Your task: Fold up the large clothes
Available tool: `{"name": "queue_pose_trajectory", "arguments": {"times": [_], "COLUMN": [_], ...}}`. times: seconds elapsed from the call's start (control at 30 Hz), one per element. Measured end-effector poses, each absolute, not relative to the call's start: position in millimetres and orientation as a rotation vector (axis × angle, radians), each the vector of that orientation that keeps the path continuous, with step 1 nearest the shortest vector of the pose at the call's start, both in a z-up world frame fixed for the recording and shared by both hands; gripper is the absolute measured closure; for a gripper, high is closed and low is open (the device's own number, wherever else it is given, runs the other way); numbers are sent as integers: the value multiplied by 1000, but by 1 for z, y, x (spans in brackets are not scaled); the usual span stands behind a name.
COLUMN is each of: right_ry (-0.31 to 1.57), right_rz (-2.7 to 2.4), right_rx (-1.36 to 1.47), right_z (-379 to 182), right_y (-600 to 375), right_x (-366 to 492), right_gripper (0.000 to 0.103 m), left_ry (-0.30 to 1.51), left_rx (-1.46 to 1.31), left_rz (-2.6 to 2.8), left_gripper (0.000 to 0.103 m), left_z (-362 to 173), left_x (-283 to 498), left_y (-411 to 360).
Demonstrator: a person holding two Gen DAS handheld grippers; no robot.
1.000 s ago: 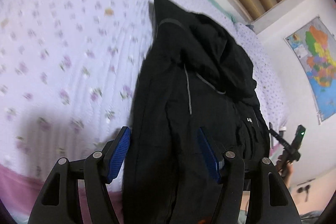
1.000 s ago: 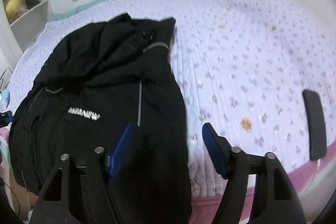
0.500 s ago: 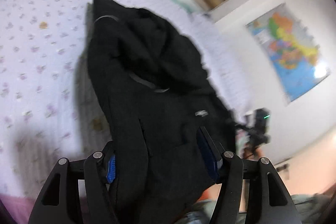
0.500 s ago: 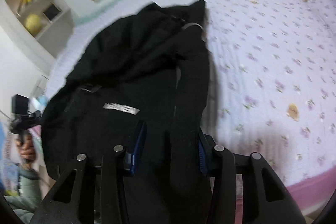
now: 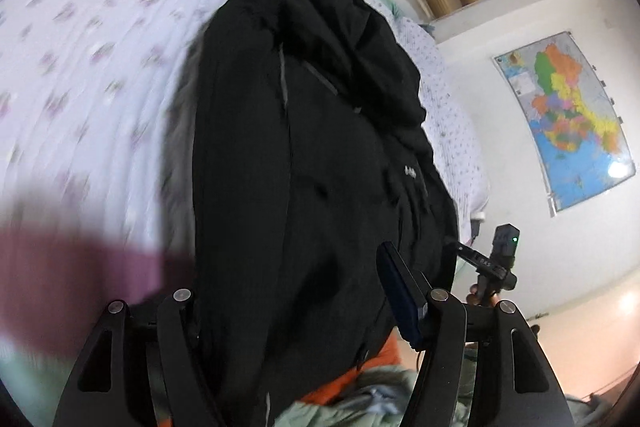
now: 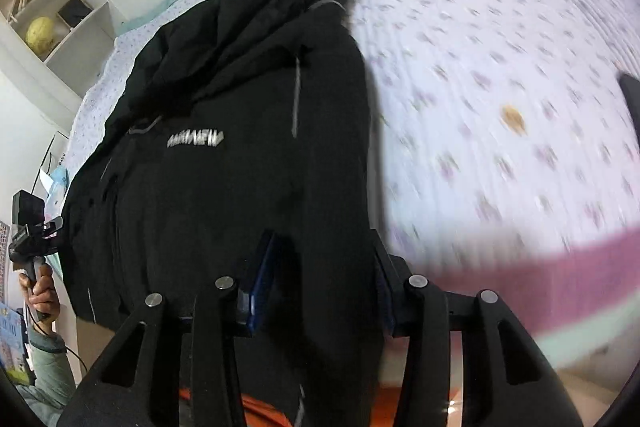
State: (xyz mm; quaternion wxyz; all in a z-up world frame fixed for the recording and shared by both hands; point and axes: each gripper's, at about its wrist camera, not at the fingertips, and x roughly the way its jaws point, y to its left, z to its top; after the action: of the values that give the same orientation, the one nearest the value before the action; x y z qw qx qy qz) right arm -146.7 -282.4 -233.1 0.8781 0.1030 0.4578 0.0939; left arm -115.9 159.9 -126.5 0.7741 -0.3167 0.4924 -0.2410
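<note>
In the left wrist view, the black jacket (image 5: pixel 304 155) lies lengthwise on the flowered bedsheet (image 5: pixel 100 39), its hood at the far end and its hem hanging over the near edge of the bed. The left gripper (image 5: pixel 288 291) stands rather wide, with jacket fabric between its fingers. The left pad is hidden behind the cloth, so I cannot tell if it really presses. A wall map (image 5: pixel 568 119) hangs far right.

In the right wrist view, the right gripper (image 6: pixel 320 267) has just been closing, and its blue pads now sit against a fold of the jacket's right side near the hem. A bookshelf (image 6: pixel 52 11) stands far left.

I judge this is the grasping step. The next move calls for lifting both held parts evenly and folding them over.
</note>
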Motion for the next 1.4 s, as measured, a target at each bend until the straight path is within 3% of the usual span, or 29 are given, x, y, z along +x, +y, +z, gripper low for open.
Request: {"name": "queue_pose_trajectory", "arguments": {"times": [0.4,0.43,0.47,0.5,0.53,0.57,0.6,1.03,1.4], "right_ry": [1014,1024,1034,1040,1035,1029,1015,794,779], "right_rz": [204,207,215,225,231,244,254,478,514], "right_rx": [297,288,273,239,201,176,157,360,408], "right_z": [-283,-284,-284,-283,-281,-275,-268,-178,-166], "right_y": [-306,-304,-300,-292,-283,-279,-274,-283,-281], "right_x": [-198,-197,-195,-195,-196,-199,-203,-190,-161], "right_gripper": [54,54,57,66,73,80,81,83,83], "left_ry": [1153,1156,1156,1153,1146,1134,1123,793,685], "left_rx": [-713,-704,-691,-679,-672,-663,-664,-780,-821], "left_rz": [-447,-442,-445,-463,-470,-470,-474,-680,-716], "left_gripper": [36,42,61,74,82,84,88,88,87], "left_z": [-181,-183,-183,-181,-178,-172,-168,-45,-25], "left_x": [-177,-176,-175,-174,-175,-177,-177,-155,-96], "left_y": [171,169,166,162,160,159,156,156,159]}}
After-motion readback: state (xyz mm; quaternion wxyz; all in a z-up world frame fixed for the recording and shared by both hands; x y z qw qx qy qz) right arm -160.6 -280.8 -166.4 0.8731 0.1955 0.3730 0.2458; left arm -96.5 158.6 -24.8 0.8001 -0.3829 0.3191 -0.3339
